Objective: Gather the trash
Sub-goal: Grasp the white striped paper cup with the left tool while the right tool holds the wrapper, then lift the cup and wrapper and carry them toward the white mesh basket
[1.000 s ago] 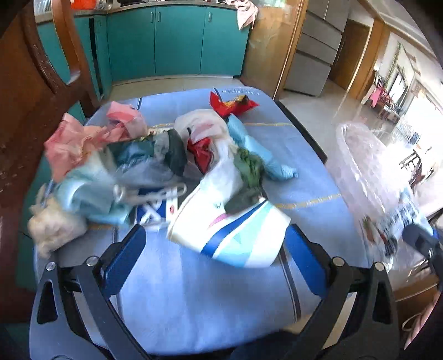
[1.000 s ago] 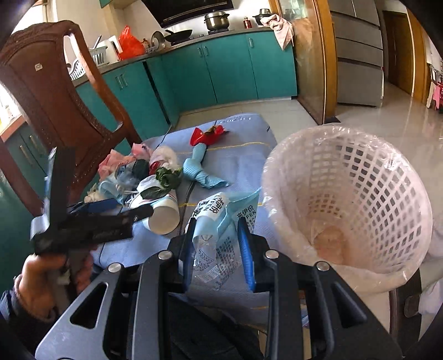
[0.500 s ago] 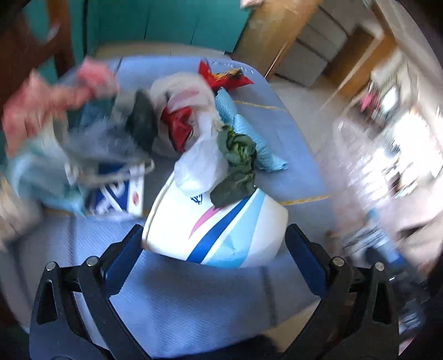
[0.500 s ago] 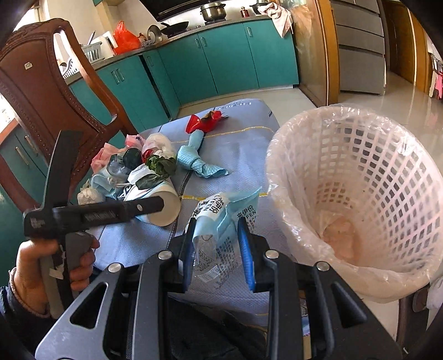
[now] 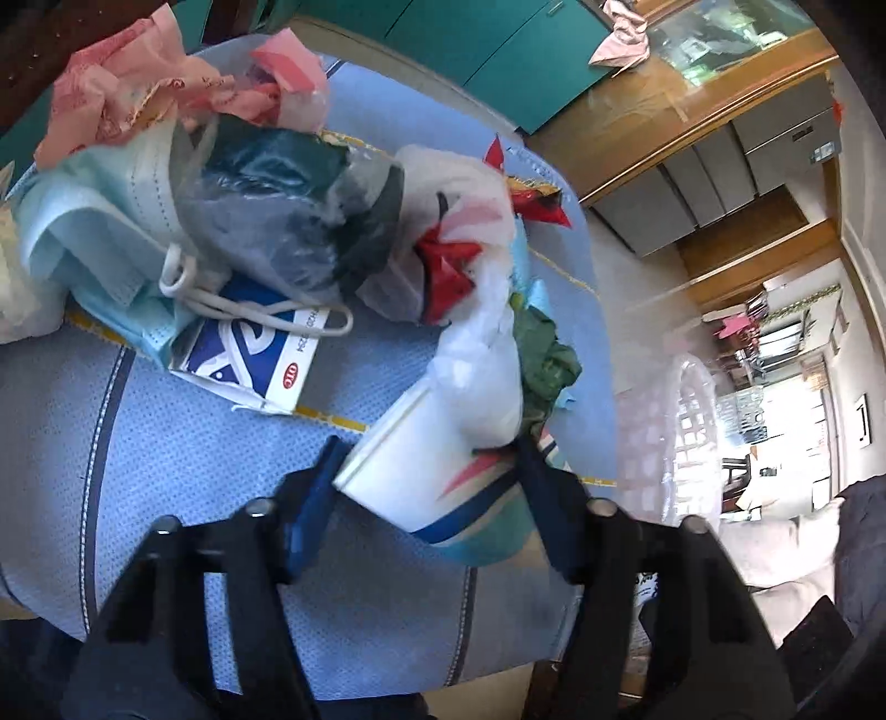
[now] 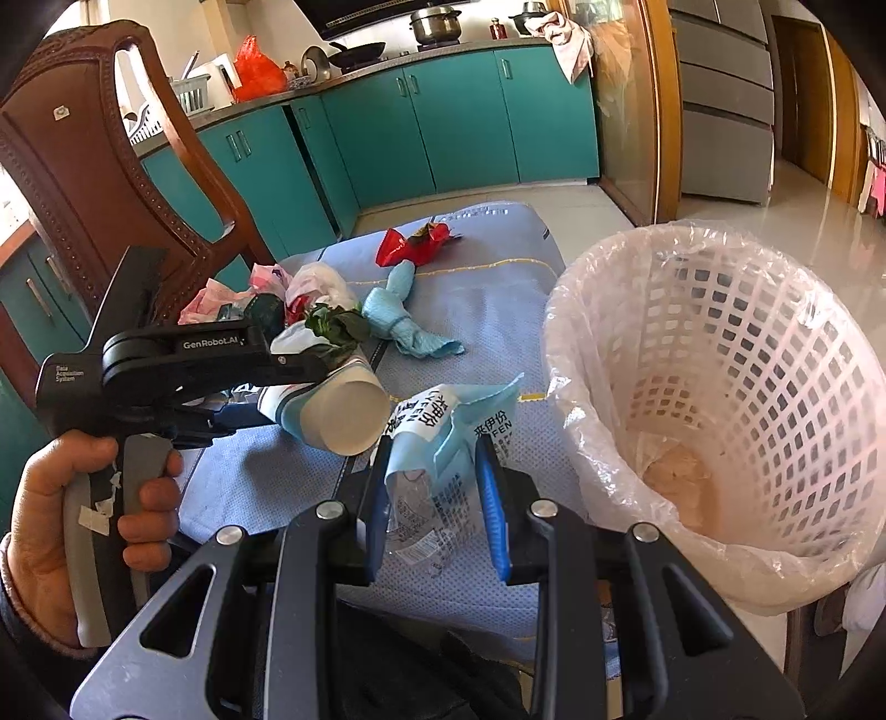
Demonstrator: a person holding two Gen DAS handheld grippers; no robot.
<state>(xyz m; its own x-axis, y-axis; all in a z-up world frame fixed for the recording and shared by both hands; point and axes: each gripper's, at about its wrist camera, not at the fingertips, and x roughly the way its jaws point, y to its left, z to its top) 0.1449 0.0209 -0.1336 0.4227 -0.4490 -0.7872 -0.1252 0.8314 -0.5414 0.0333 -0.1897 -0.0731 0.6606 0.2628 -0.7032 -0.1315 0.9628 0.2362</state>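
The right claw (image 6: 434, 487) grips a wrapper (image 6: 443, 443) just left of the bin (image 6: 720, 387). Farther left, the left claw (image 5: 426, 482), jaws just closing, pinches the cup (image 5: 437, 471) on the counter (image 5: 166, 471); squeeze gently, then lift clear of the pile.

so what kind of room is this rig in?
Most likely a home kitchen with a dining spot: teal cabinets under a counter with a pot and pan, a carved wooden chair, and a table strewn with trash.
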